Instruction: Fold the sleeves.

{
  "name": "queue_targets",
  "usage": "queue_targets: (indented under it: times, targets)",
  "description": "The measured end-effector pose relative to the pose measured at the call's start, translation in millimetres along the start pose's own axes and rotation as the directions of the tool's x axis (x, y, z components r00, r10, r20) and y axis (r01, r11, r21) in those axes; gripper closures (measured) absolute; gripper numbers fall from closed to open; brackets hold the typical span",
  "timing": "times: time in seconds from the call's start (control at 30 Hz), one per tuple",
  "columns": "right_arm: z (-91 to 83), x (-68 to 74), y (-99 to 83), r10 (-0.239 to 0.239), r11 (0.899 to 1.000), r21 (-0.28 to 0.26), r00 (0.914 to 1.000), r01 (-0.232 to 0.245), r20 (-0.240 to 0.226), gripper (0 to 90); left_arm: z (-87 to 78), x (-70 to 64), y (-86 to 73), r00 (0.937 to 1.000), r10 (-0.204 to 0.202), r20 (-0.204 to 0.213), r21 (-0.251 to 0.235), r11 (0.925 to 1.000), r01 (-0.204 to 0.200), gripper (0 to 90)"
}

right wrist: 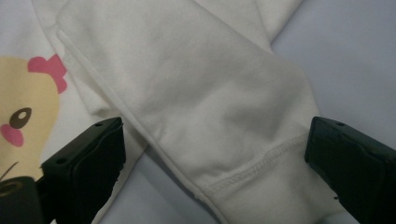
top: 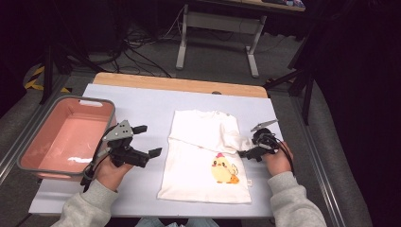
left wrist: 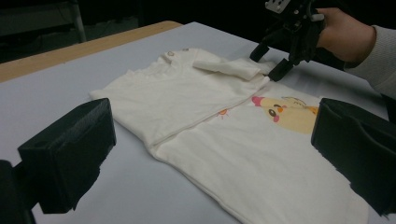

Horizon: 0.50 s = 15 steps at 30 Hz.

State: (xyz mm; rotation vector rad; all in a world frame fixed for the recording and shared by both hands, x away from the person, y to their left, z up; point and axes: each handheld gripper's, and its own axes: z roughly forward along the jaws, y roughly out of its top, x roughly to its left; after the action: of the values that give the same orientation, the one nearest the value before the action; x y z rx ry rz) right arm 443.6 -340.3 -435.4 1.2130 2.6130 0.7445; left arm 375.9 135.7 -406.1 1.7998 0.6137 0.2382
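The right tongs (top: 249, 148) stand spread, jaws either side of the folded-in sleeve (right wrist: 224, 116) of the white cotton T-shirt with a yellow chick print (top: 208, 156), which lies flat mid-worktop (top: 142, 101). The left tongs (top: 145, 140) hover spread beside its left edge, near a pink plastic tub (top: 66, 135).

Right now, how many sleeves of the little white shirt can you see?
2. One sleeve is folded across the shirt between the open jaws of the right gripper. The other sleeve lies folded in at the side nearer the open left gripper.
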Motion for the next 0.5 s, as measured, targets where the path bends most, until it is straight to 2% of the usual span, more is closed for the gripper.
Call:
queue_targets:
  times: [0.07,0.1,0.17,0.37,0.47,0.5]
  targets:
    - [0.5,-1.7,-0.6,0.003,1.0,0.005,1.0,-0.003,0.002,2.4,-0.5,0.2,0.2,1.0,0.006,-0.003,-0.002,1.0,-0.006,0.6]
    - [1.6,-2.9,-1.3,0.013,1.0,-0.006,0.9997,-0.013,-0.02,0.1,-0.6,0.3,0.2,1.0,0.008,-0.005,-0.002,1.0,-0.008,0.6]
    - [2.0,-1.9,-1.7,0.022,1.0,-0.012,0.9997,-0.022,-0.011,0.2,-0.4,0.3,0.0,1.0,0.002,-0.002,-0.001,1.0,-0.002,0.6]
    - [7.7,8.1,-1.7,-0.041,0.999,0.003,0.9963,0.041,0.075,0.0,0.2,-0.1,-0.1,1.0,0.005,-0.008,0.004,1.0,-0.005,0.7]
    - [7.9,8.4,-3.9,-0.038,0.999,-0.019,0.9966,0.04,0.073,0.0,0.3,0.2,-0.2,1.0,0.005,-0.007,0.007,1.0,-0.005,0.8]
    - [7.7,8.3,-5.2,-0.052,0.998,-0.023,0.9961,0.054,0.072,0.0,0.3,0.4,-0.2,0.9999,0.007,-0.009,0.009,0.9999,-0.007,0.8]
